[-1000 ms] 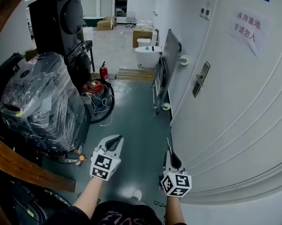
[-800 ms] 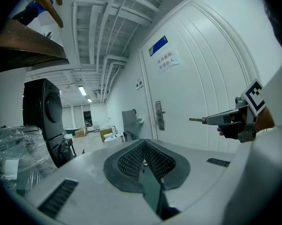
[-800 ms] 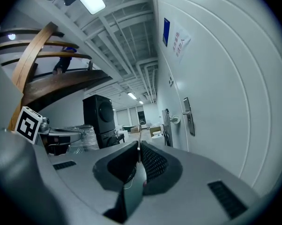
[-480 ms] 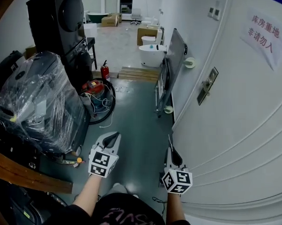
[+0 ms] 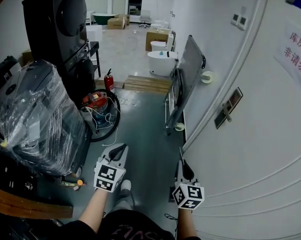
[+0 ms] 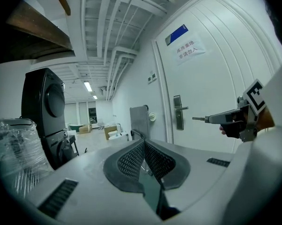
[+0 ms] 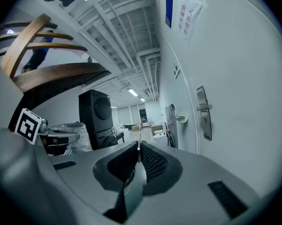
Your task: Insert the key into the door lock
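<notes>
The door lock point(image 5: 228, 107), a dark upright plate with a lever handle, sits on the white door point(image 5: 270, 149) at the right. It also shows as the lock plate point(image 6: 179, 112) in the left gripper view and as the plate point(image 7: 203, 118) in the right gripper view. My right gripper point(image 5: 180, 156) is low beside the door and well short of the lock. It is shut on the key point(image 6: 198, 119), whose thin blade sticks out of the tips, seen as a sliver point(image 7: 139, 147) between the jaws. My left gripper point(image 5: 119, 153) hangs shut to its left, holding nothing that I can see.
A black stacked machine point(image 5: 60, 24) and a plastic-wrapped bulk point(image 5: 30, 119) fill the left side. A red fire extinguisher point(image 5: 109, 82), cables and a red device point(image 5: 96, 100) lie on the floor. A grey panel point(image 5: 188, 69) leans on the wall before the door. A white tub point(image 5: 160, 61) stands farther off.
The view has moved forward along the door: the lock plate has slid right and down in the head view. Both grippers keep their places and stay shut.
</notes>
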### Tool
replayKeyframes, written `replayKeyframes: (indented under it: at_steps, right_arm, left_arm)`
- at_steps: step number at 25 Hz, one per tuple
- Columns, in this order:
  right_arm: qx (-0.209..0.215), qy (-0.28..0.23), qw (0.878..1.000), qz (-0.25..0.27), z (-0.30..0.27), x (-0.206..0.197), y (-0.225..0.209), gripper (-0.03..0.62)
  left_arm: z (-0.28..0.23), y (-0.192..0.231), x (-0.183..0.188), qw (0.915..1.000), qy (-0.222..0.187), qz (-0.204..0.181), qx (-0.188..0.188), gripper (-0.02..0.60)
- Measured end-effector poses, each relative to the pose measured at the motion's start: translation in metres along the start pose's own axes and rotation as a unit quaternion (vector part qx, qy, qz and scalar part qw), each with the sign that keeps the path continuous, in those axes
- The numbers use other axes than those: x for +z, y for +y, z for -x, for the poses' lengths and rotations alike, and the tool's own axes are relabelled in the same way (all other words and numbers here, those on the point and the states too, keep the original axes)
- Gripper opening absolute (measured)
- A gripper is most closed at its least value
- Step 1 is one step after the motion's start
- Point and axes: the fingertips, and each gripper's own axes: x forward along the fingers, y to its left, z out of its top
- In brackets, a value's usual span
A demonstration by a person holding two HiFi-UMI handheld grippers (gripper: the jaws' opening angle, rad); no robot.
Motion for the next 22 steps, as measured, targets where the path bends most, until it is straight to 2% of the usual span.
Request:
replayKeyframes:
  at_steps: [5, 14, 22]
  right_arm:
    - [-0.013, -0.002, 1.0, -0.004, -0.063, 0.012, -0.007, 0.079]
    - [-0.048, -0.002, 0.999, -0.012, -0.169, 0.03, -0.024, 0.078]
    - [-0.097, -0.002, 0.995, -0.019, -0.222, 0.037, -0.038, 0.078]
  left_arm:
    - [-0.058, 0.039, 0.003, 0.9999, 0.003, 0.001, -0.012, 0.012]
    - [-0.169, 0.09, 0.015, 0.9978, 0.015, -0.012, -0.062, 0.012]
    - [-0.239, 0.112, 0.015, 0.9925, 0.017, -0.021, -0.119, 0.012]
